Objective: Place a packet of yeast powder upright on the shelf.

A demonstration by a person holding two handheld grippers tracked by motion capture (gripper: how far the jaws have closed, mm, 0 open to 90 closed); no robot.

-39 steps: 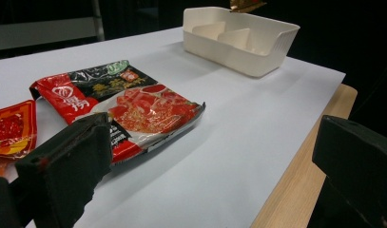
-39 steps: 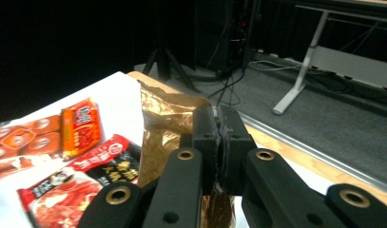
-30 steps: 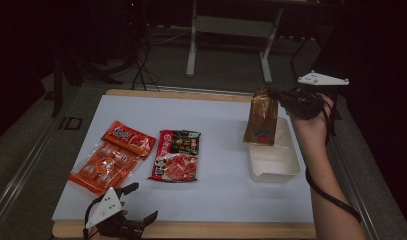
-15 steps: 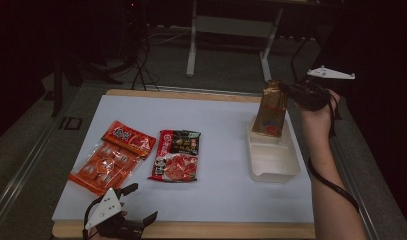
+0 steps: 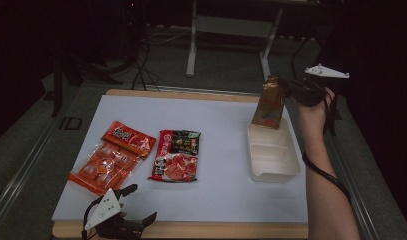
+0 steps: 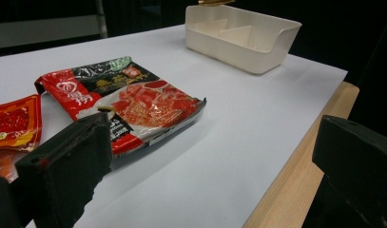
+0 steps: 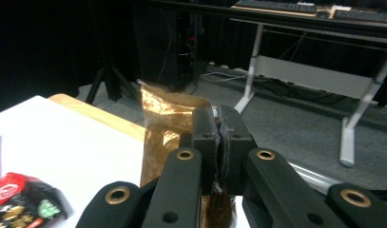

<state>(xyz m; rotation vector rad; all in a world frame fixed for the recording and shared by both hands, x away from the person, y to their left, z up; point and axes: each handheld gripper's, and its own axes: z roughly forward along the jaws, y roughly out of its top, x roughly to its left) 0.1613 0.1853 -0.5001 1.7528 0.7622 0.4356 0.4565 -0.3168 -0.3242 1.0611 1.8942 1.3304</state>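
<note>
From the high view, I see my right gripper (image 5: 291, 90) pinching the gold pouch (image 5: 269, 103) upright over the white tray's (image 5: 272, 170) far end. In the right gripper view, jaws pressed tight on the pouch edge. In the left gripper view, jaws spread wide above the bench (image 6: 229, 142).

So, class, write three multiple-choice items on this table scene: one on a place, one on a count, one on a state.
1. Where does the gold packet hang?
A. over the far end of the white tray
B. on the orange packet
C. on the floor

2. How many packets lie flat on the white sheet?
A. one
B. two
C. four

3. How is the right tool?
A. wide open
B. shut on the gold packet
C. lying on the table

Key: 1 A, the packet's bottom hangs at the tray's far rim; 2 B, the orange packet and the red and black packet; 3 B, its jaws pinch the packet's edge.
</note>
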